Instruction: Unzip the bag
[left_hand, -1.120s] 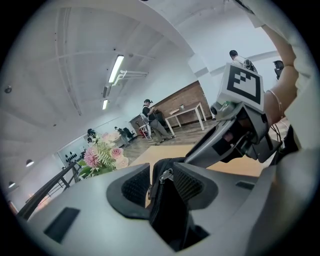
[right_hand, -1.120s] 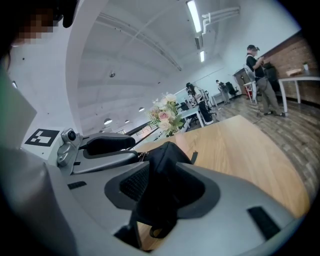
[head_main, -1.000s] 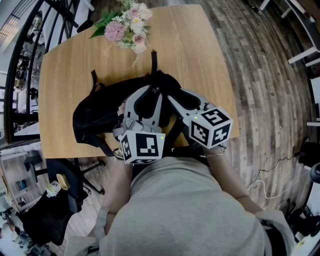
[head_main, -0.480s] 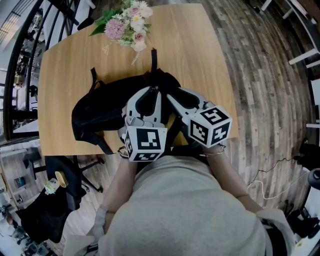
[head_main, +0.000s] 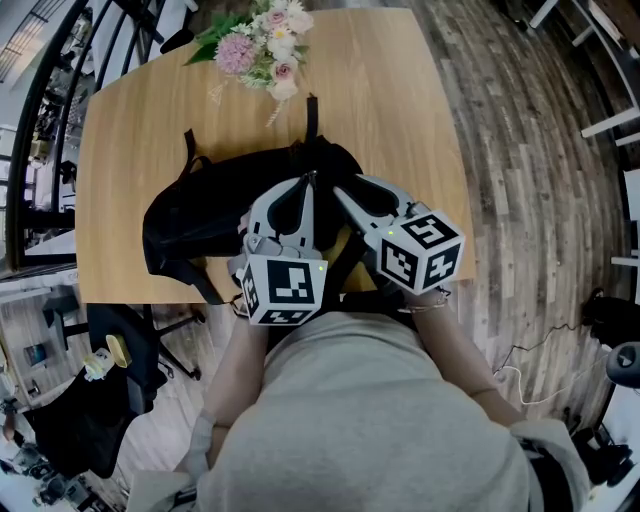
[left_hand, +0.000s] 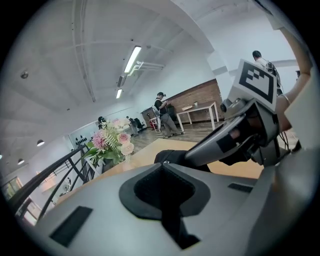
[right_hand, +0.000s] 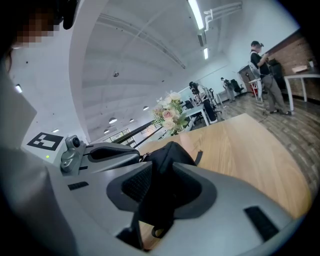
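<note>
Table (head_main: 400, 90): pale wood top; carries the bag and flowers.
Bag (head_main: 195, 215): black, lying along the near edge of the table, from near the left corner to the middle. Two straps trail toward the far edge. Its right end lies under both grippers.
Flowers (head_main: 262, 50): pink and white bunch at the far edge, well apart from the bag.
Left gripper (left_hand: 162, 165): jaws have just closed and now stand together, tips on the bag's right end. Cannot tell whether anything thin is pinched between them.
Left cube (head_main: 282, 290): black-and-white square marker patterns.
Right gripper (right_hand: 161, 167): jaws partly apart and have just been closing. A fold of bag fabric fills the gap, against both pads; a small loop hangs below it.
Right cube (head_main: 422, 252): same kind of marker patterns.
Floor (head_main: 540, 180): wood planks, right of the table.
</note>
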